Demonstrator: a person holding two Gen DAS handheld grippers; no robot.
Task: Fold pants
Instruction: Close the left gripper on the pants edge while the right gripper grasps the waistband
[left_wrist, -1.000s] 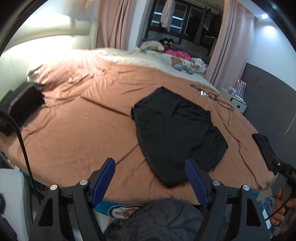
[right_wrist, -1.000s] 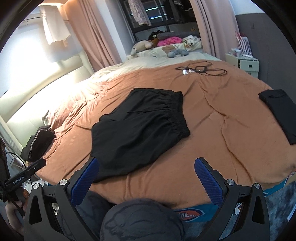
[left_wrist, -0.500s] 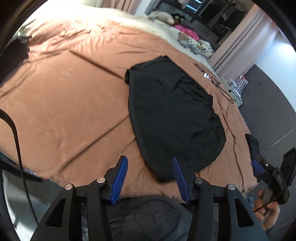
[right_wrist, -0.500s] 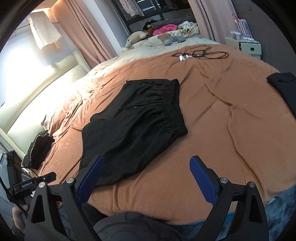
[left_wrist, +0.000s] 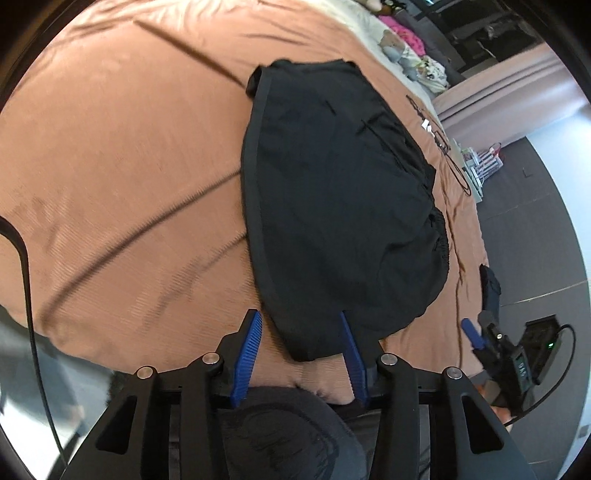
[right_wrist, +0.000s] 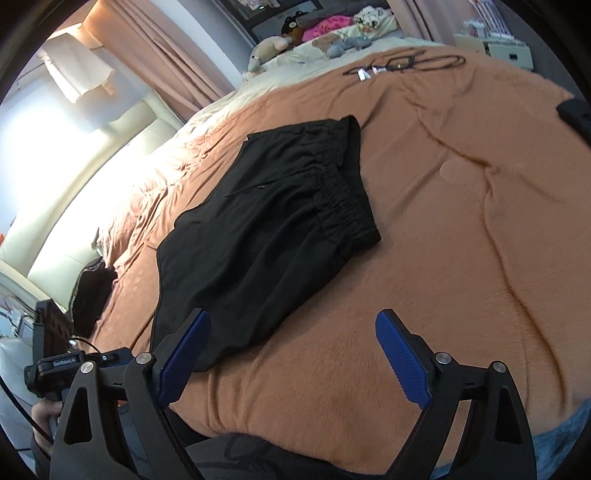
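The left gripper (left_wrist: 301, 325) hangs over the near edge of the bed, its blue pads (left_wrist: 248, 354) parted to either side of the nearest hem corner of the black pants (left_wrist: 343, 206). Its jaws have just been closing, yet the pads are not visibly pressing the cloth, so it is open. The right gripper (right_wrist: 291, 325) stands wide open with nothing between its pads but bare blanket; its left pad (right_wrist: 183, 354) sits in front of the near corner of the pants (right_wrist: 266, 236) without clearly touching it. The pants lie flat on the brown blanket (right_wrist: 461, 221), hems toward the near edge, gathered waistband toward the right and far side. Beyond them, far across the bed, a tangle of black cable (right_wrist: 406, 62) lies on the blanket, and stuffed toys (right_wrist: 273, 48) sit against the far end. A second dark garment (right_wrist: 90, 295) rests at the left edge of the bed.
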